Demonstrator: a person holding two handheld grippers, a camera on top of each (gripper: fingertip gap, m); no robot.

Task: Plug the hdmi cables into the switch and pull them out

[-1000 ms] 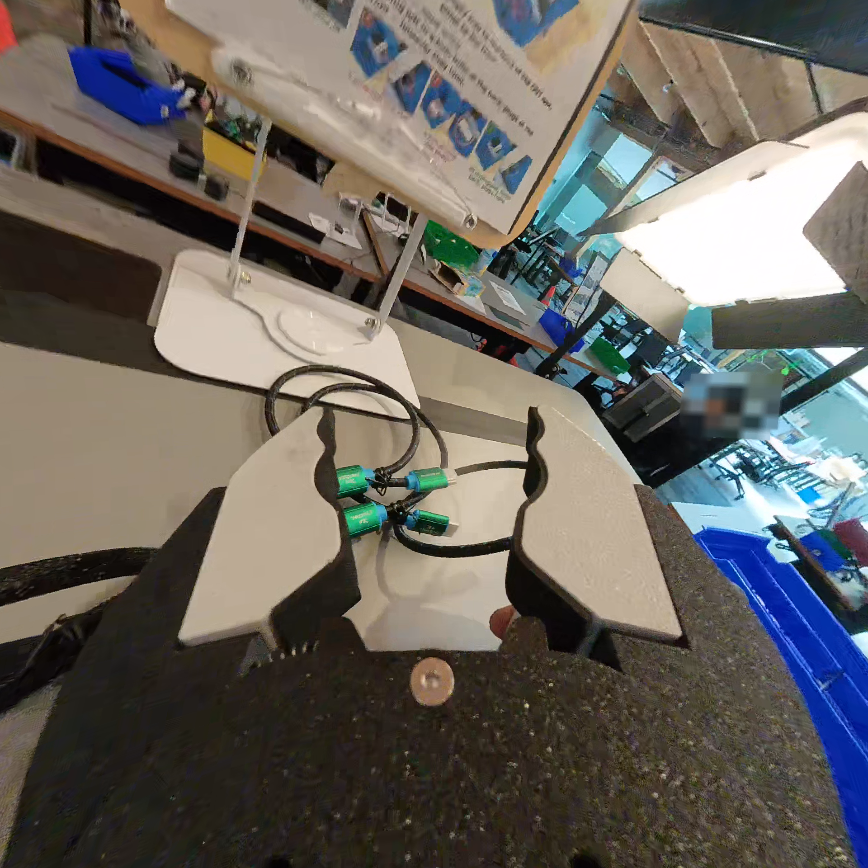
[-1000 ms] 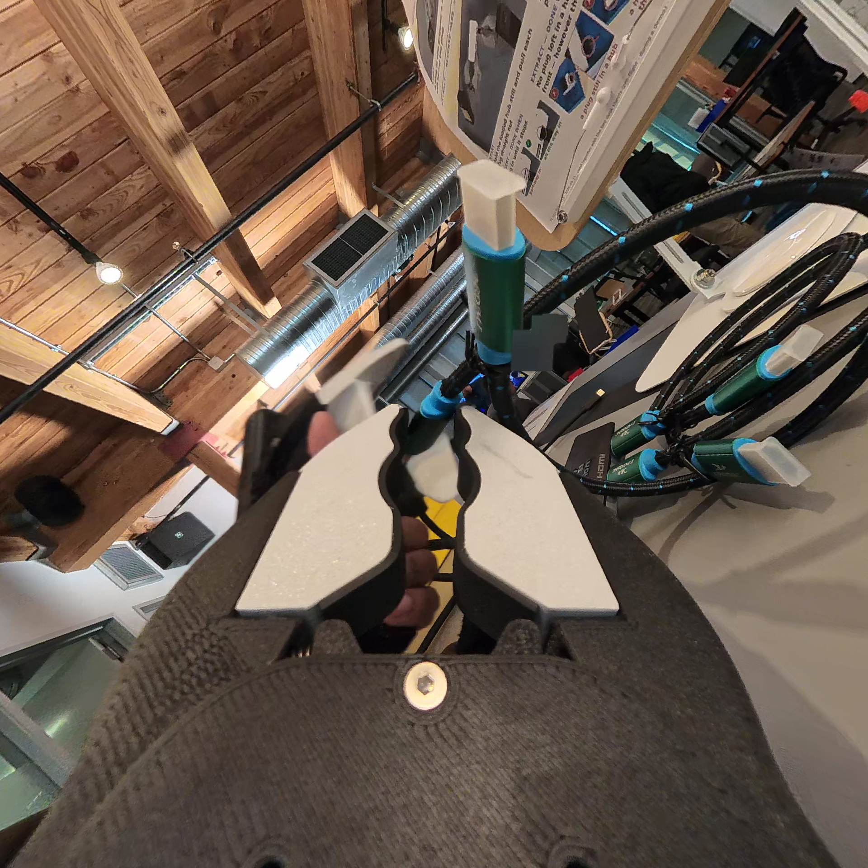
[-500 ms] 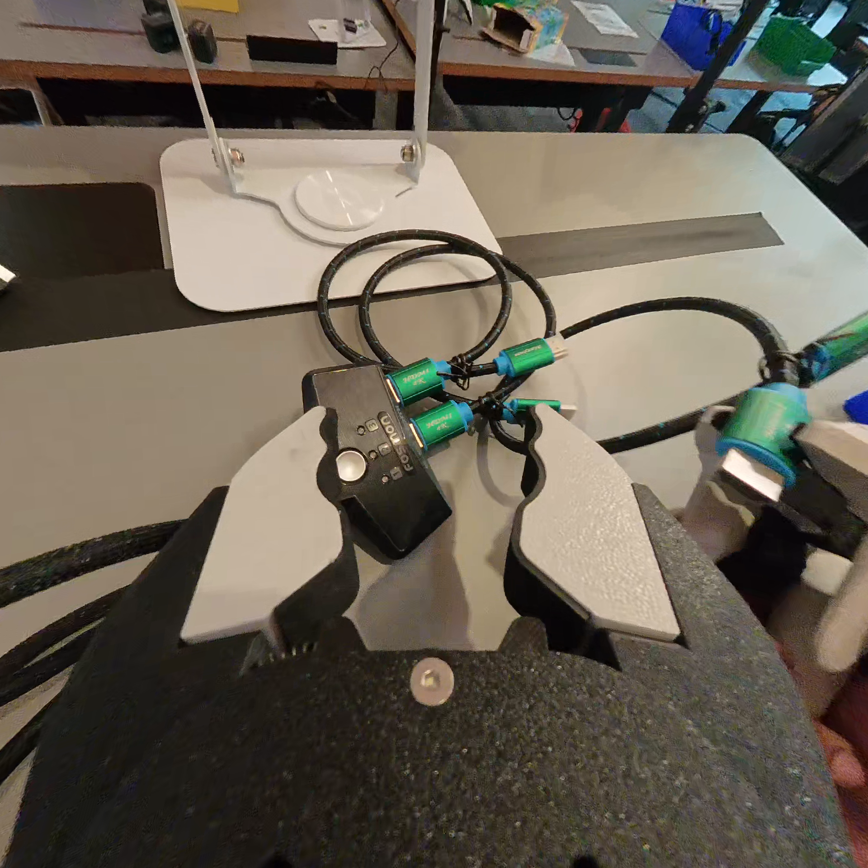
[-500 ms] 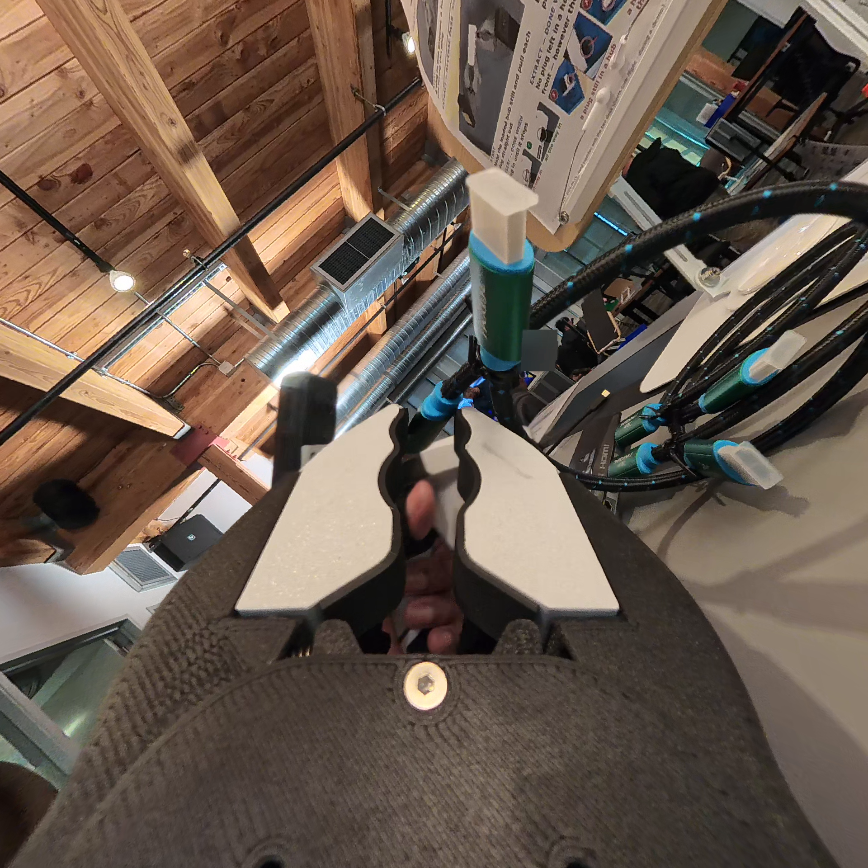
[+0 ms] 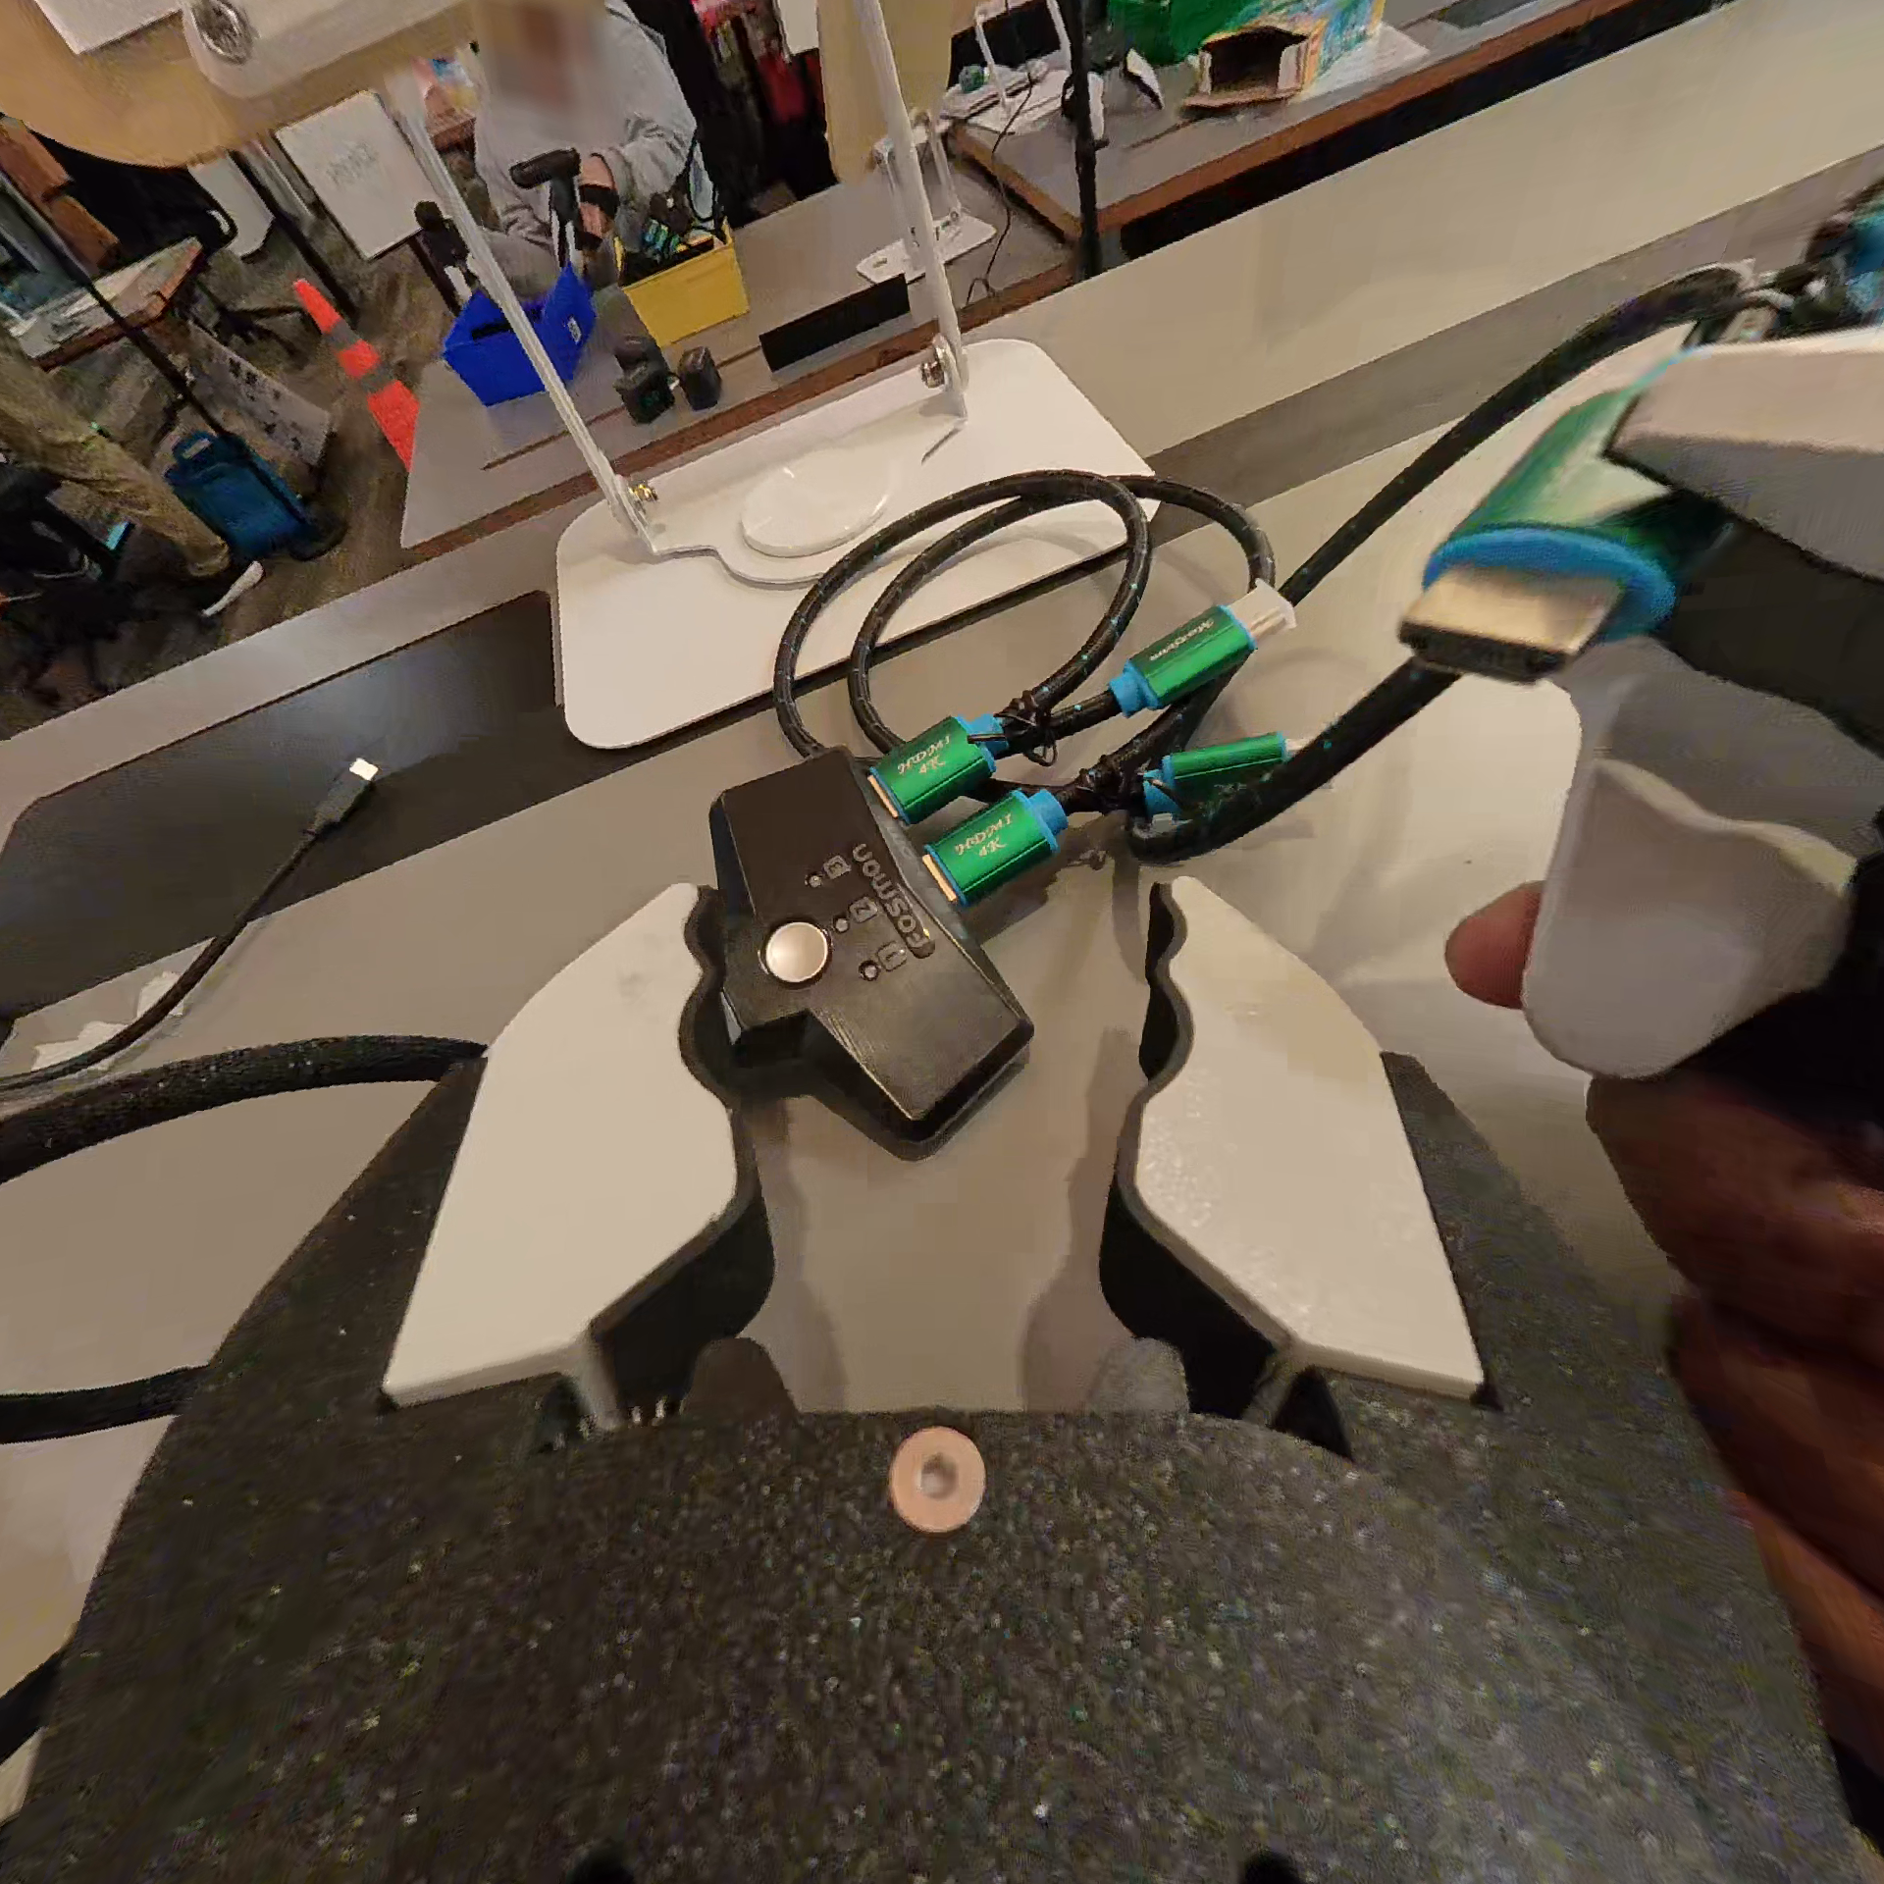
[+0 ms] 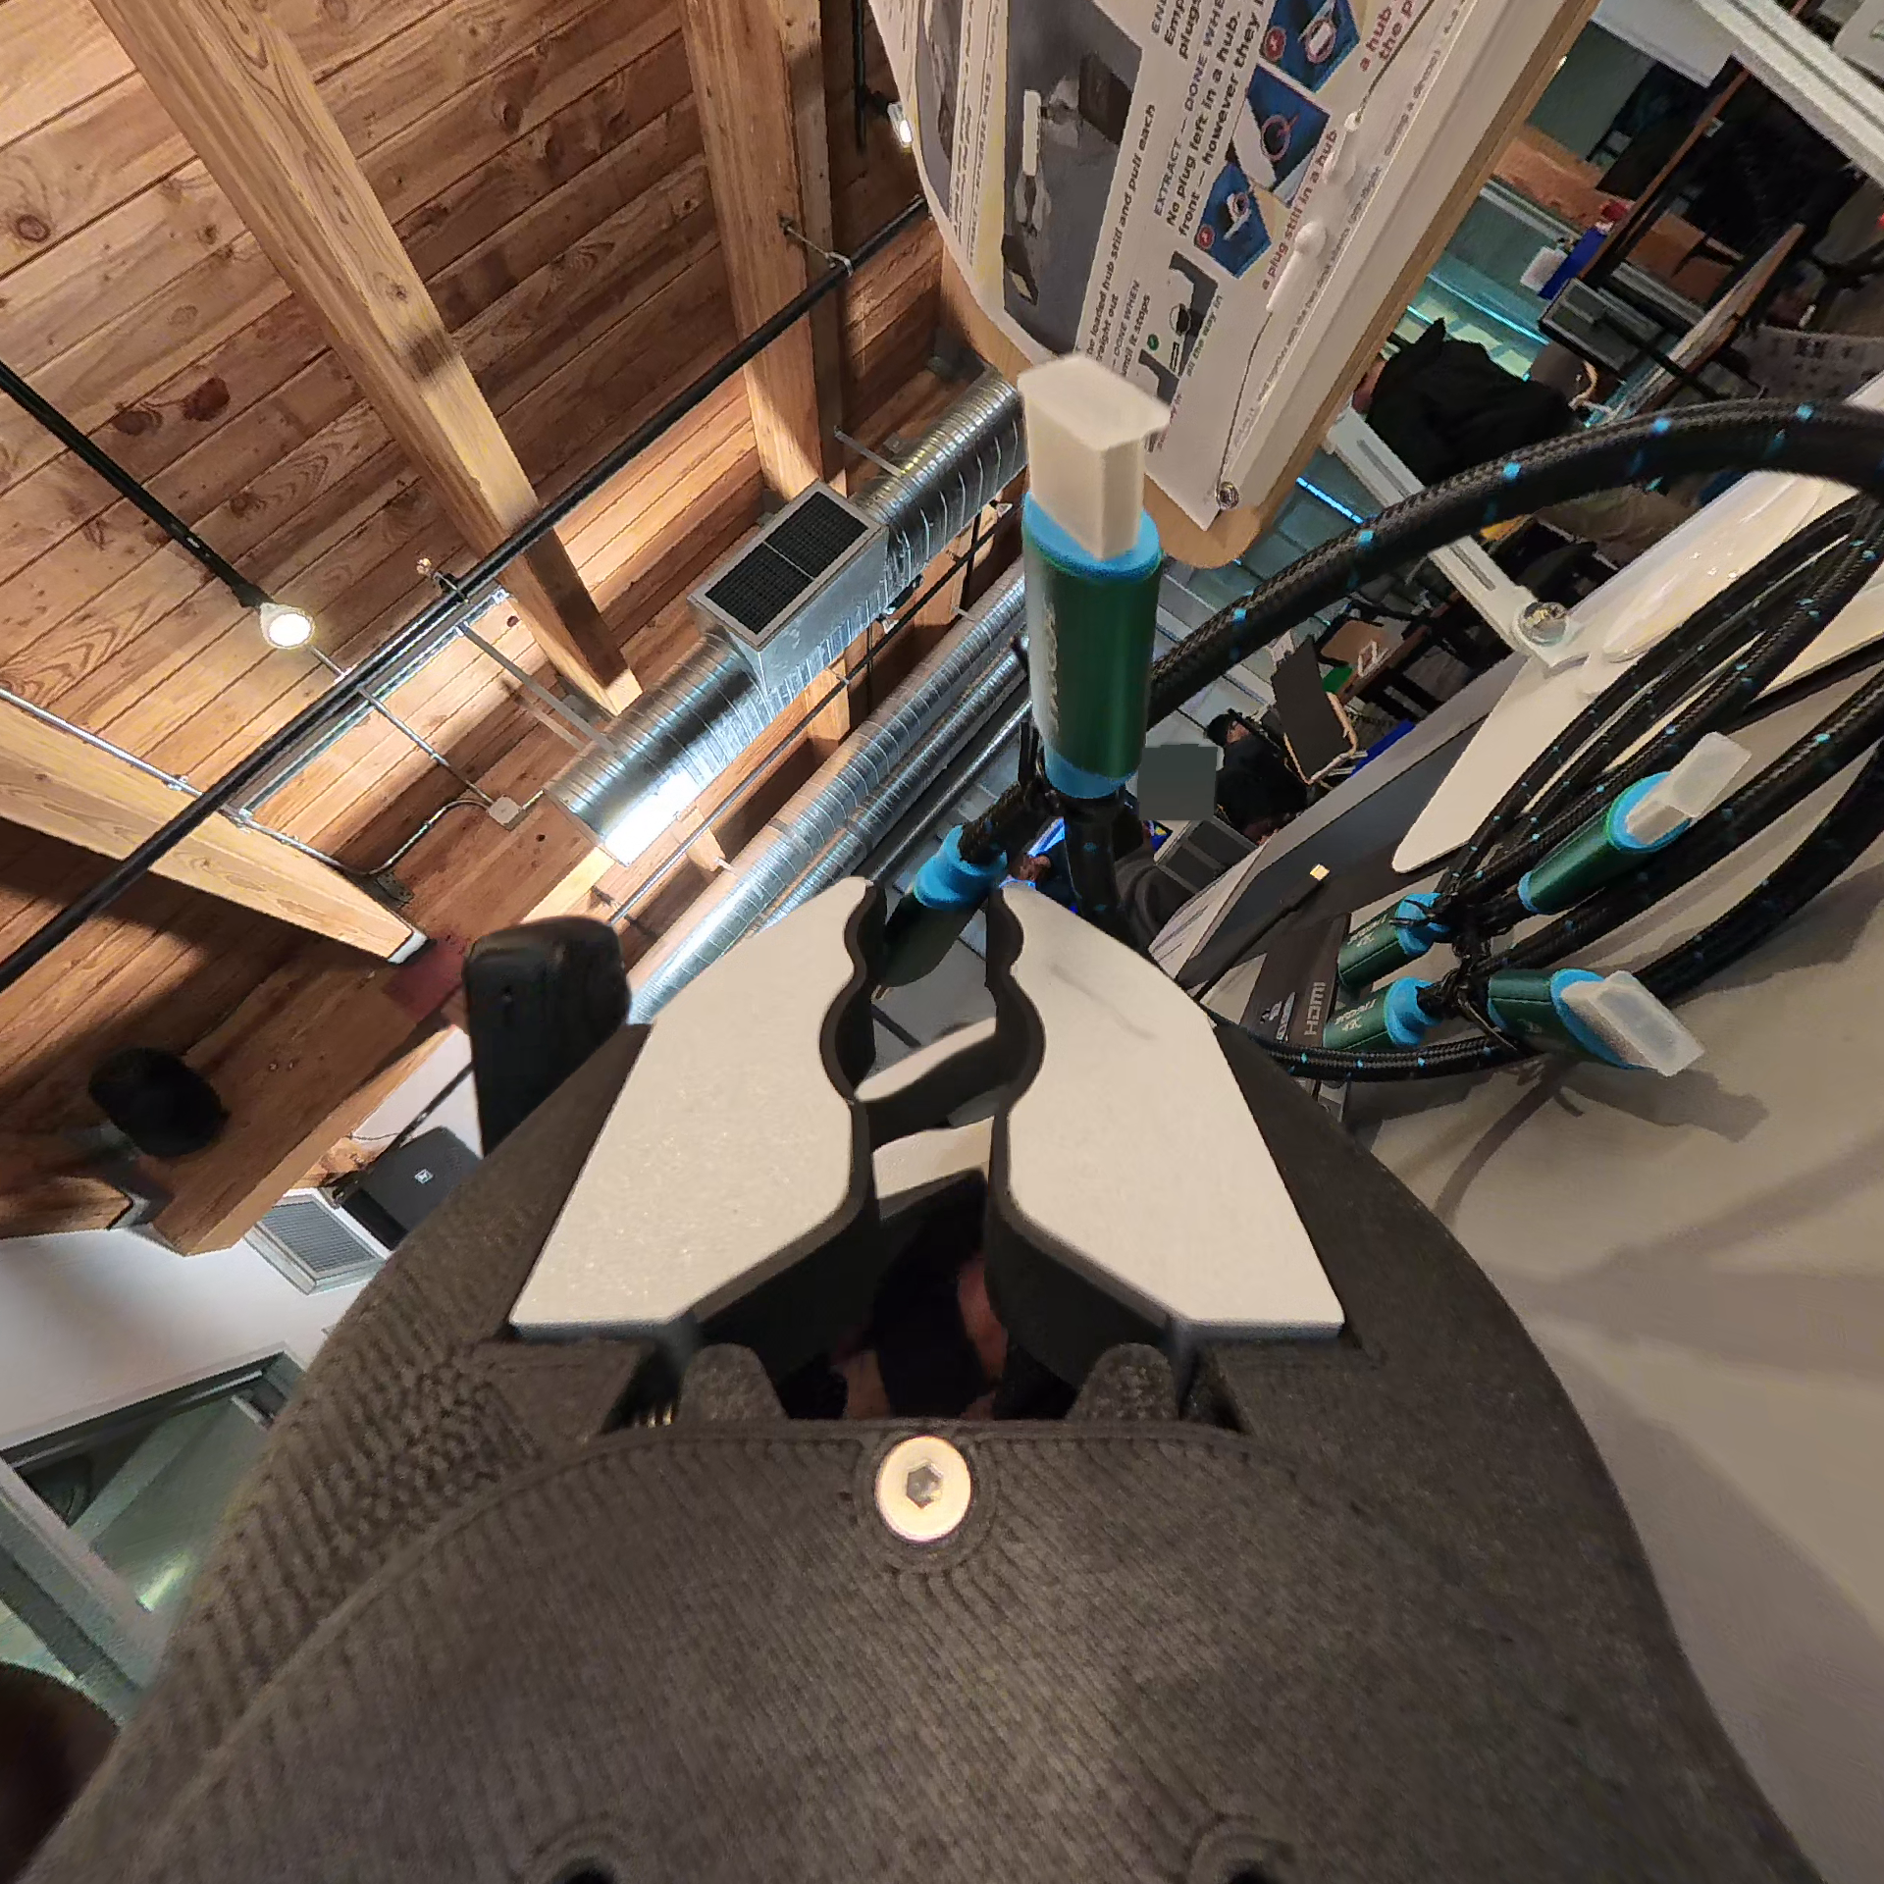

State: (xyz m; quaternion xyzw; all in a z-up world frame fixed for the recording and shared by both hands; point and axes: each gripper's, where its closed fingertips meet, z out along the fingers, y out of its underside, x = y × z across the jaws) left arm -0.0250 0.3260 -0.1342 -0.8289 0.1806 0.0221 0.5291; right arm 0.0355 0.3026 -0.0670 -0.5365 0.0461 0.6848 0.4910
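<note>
Switch box: a black HDMI switch box [image 5: 867,958] lies flat on the grey table [image 5: 306,979], two green plugs [image 5: 958,805] seated in its far edge.
Left gripper: the left gripper [image 5: 923,918] tilts down over the box, jaws spread wide; the box lies against the left finger [image 5: 612,1070], clear of the right one.
Right gripper: the right gripper [image 6: 928,948] points steeply up toward the wooden ceiling [image 6: 306,306], clamped on a green plug [image 5: 1560,530] whose braided cable [image 6: 1478,459] arcs away.
Hand: a hand [image 5: 1754,1172] shows beneath that gripper.
Behind: a white stand base [image 5: 714,612].
</note>
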